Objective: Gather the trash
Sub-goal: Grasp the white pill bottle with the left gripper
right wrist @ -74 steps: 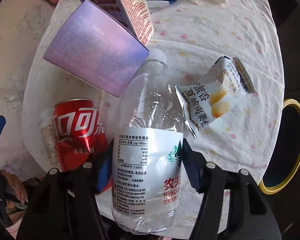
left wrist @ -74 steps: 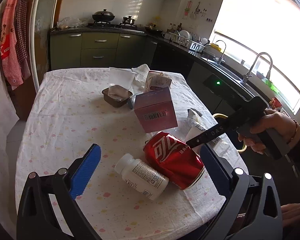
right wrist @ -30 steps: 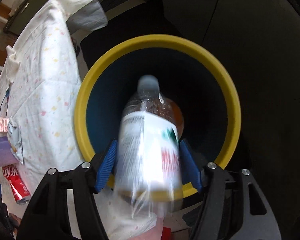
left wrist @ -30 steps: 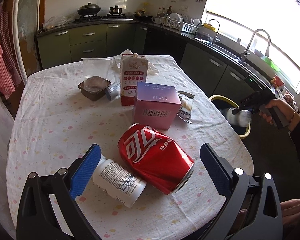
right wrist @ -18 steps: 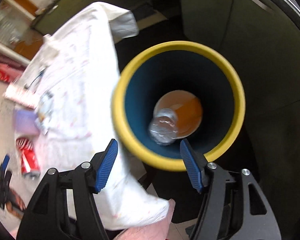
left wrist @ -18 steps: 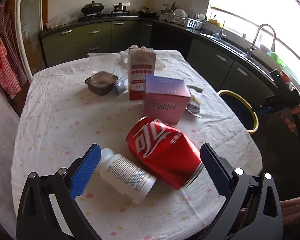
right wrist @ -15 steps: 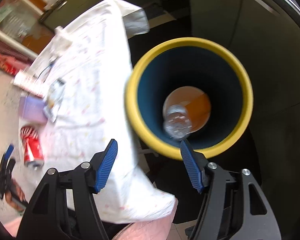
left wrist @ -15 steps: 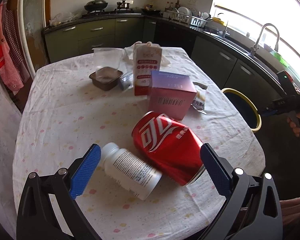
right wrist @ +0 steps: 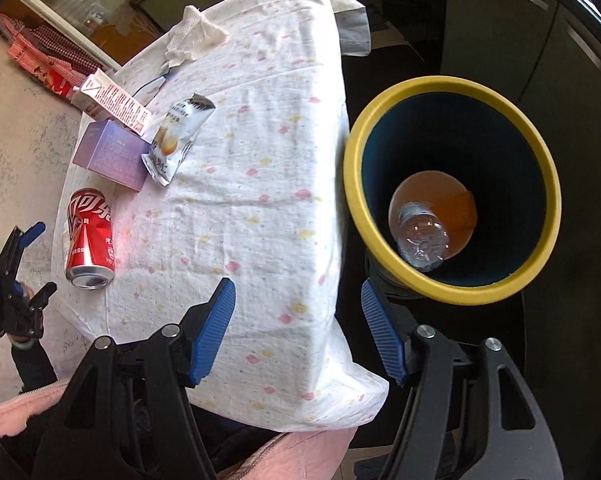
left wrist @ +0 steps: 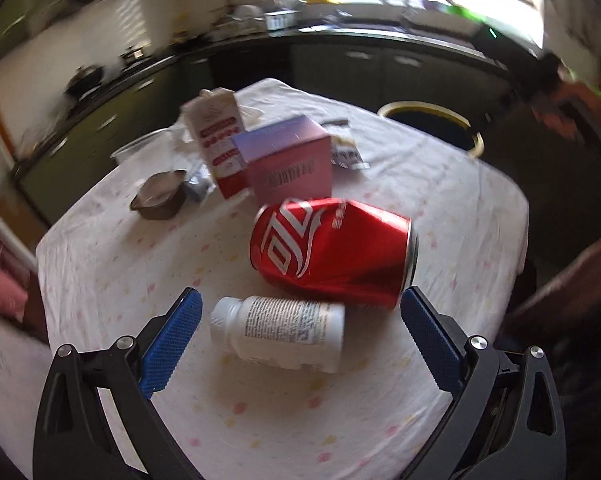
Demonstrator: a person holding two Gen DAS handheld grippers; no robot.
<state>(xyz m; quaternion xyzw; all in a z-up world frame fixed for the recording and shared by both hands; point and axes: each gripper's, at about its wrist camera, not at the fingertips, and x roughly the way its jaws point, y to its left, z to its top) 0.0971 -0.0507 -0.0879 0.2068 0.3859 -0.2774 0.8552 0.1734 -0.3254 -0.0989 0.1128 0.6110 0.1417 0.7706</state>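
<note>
A clear plastic bottle (right wrist: 422, 240) lies at the bottom of the yellow-rimmed bin (right wrist: 452, 295) beside the table. My right gripper (right wrist: 296, 324) is open and empty above the table's corner, left of the bin. My left gripper (left wrist: 300, 336) is open and empty, with a white pill bottle (left wrist: 278, 333) lying between its fingers and a red cola can (left wrist: 330, 258) just beyond. The can (right wrist: 89, 236) also shows in the right wrist view, with a snack wrapper (right wrist: 176, 142), a purple box (right wrist: 112, 156) and a milk carton (right wrist: 110, 102).
The purple box (left wrist: 286, 160), milk carton (left wrist: 220, 144), a brown tray (left wrist: 158, 200) and a clear cup (left wrist: 136, 152) stand farther back on the cloth-covered table (left wrist: 440, 200). The bin (left wrist: 430, 120) stands past the table's far right edge. Dark cabinets line the back.
The bottle went from my right gripper into the bin, and the right gripper then swung back toward the table. My left gripper has swung round the can and pill bottle; its view is blurred.
</note>
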